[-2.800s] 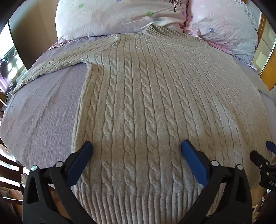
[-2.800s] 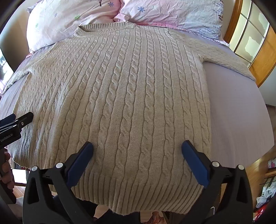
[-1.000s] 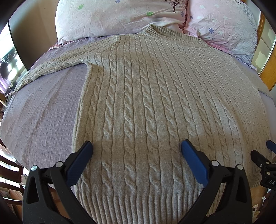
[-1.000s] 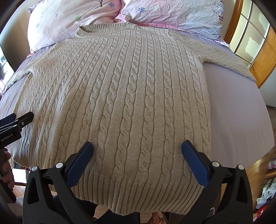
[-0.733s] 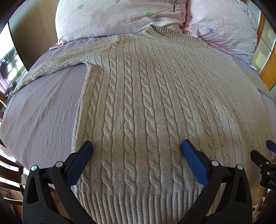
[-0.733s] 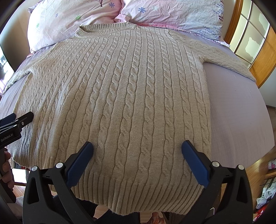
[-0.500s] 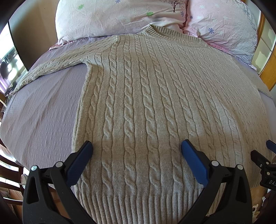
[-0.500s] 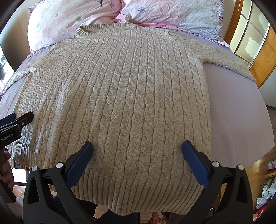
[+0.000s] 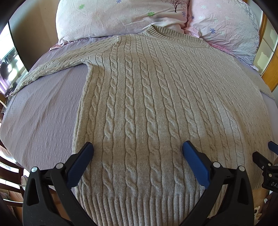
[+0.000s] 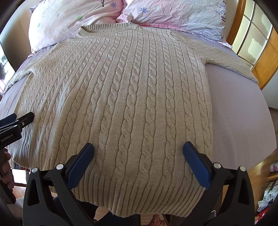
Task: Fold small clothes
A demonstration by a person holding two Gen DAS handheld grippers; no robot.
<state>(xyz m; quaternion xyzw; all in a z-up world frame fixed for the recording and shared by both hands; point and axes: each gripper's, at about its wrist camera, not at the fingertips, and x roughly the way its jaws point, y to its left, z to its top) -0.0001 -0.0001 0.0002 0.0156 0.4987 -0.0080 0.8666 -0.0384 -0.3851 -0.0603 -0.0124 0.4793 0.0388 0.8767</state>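
A beige cable-knit sweater [image 9: 149, 97] lies flat and face up on the lilac bed sheet [image 9: 43, 118], collar toward the pillows, both sleeves spread sideways. It also fills the right wrist view [image 10: 132, 97]. My left gripper [image 9: 137, 154] is open and empty, hovering over the hem's left part. My right gripper [image 10: 138, 154] is open and empty over the hem's right part. The left gripper shows at the left edge of the right wrist view [image 10: 15, 121].
Two floral pillows [image 9: 121, 15] lie at the head of the bed. A wooden-framed window [image 10: 252, 34] stands on the right. The sweater's hem hangs over the bed's near edge [image 10: 139, 208]. Wooden floor and clutter [image 10: 267, 200] lie at lower right.
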